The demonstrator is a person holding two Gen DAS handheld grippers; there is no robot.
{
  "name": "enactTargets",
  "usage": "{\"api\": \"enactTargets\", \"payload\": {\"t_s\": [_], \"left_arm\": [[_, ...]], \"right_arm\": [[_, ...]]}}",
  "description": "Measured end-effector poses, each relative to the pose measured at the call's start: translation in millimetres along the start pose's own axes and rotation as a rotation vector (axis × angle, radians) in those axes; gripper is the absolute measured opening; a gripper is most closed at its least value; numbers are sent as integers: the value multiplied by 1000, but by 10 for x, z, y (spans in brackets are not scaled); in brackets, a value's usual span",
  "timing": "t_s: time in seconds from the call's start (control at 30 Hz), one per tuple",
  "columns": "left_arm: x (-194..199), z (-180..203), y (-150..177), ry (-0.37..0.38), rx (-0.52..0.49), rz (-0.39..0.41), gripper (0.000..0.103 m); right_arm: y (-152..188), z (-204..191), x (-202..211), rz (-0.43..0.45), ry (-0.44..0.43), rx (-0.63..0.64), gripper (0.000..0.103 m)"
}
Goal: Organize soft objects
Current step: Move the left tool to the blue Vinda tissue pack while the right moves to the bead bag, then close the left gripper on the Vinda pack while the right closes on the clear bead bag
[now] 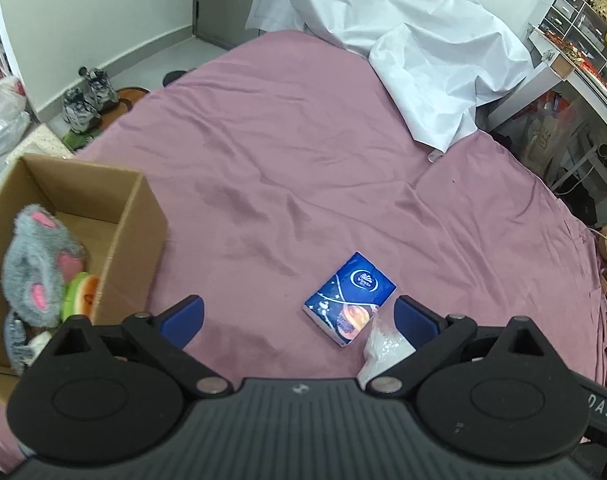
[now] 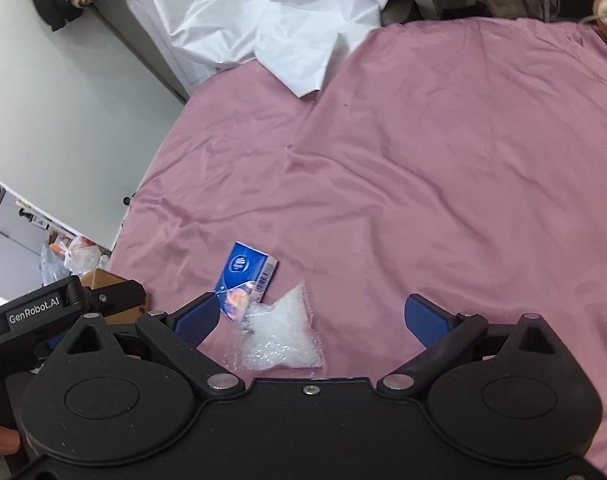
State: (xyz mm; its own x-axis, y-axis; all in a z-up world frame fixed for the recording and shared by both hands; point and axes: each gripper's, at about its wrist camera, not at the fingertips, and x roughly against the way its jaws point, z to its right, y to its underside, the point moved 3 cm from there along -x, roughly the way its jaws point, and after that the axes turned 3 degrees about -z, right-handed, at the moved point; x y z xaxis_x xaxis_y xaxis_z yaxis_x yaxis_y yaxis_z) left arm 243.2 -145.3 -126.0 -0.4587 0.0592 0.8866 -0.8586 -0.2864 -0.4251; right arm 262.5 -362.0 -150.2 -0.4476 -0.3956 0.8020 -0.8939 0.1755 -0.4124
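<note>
A blue tissue pack (image 1: 349, 298) lies on the pink bedsheet (image 1: 283, 168), just ahead of my open, empty left gripper (image 1: 299, 316). A clear plastic bag of white filling (image 1: 381, 346) lies beside the pack, by the left gripper's right finger. A cardboard box (image 1: 103, 216) at the left holds a grey and pink plush toy (image 1: 39, 264) and a green and orange soft toy (image 1: 81, 294). In the right wrist view, my open, empty right gripper (image 2: 309, 316) hovers over the clear bag (image 2: 281, 334), with the tissue pack (image 2: 245, 276) at its left finger.
A crumpled white sheet (image 1: 415, 44) covers the far part of the bed. Shoes (image 1: 87, 98) and plastic bags (image 1: 5, 116) sit on the floor to the left. A cluttered shelf unit (image 1: 575, 40) stands at the right. The left gripper's body (image 2: 43, 308) shows at the right wrist view's left edge.
</note>
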Motion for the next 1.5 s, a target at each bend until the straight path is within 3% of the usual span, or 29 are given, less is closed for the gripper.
{"api": "enactTargets", "payload": {"t_s": [0.1,0.23,0.4,0.73,1.03,1.23,1.4,1.5], "left_arm": [[-100,12,-5,25,13,-10,99],[-254,60,1,48,6,-32,87],[-436,74,-14,65,25,-58,81],[-781,214,-46,103,3,-126,81],[-1099,325,-42,80,-29,-182,82],[-1179,357,-64,71,-52,-155,83],[-1122,281,-60,57,-36,-132,61],[-1092,179,-73,65,-1,-134,57]], "right_arm": [[-8,37,-37,-10,10,-12,92],[-15,39,-87,-25,5,-8,88],[-2,33,-182,-56,5,-5,81],[23,-70,-416,-122,10,27,76],[36,-120,-541,-159,9,51,76],[33,-110,-595,-175,-4,35,78],[40,-149,-643,-192,-24,37,79],[54,-175,-678,-204,-22,41,80]]}}
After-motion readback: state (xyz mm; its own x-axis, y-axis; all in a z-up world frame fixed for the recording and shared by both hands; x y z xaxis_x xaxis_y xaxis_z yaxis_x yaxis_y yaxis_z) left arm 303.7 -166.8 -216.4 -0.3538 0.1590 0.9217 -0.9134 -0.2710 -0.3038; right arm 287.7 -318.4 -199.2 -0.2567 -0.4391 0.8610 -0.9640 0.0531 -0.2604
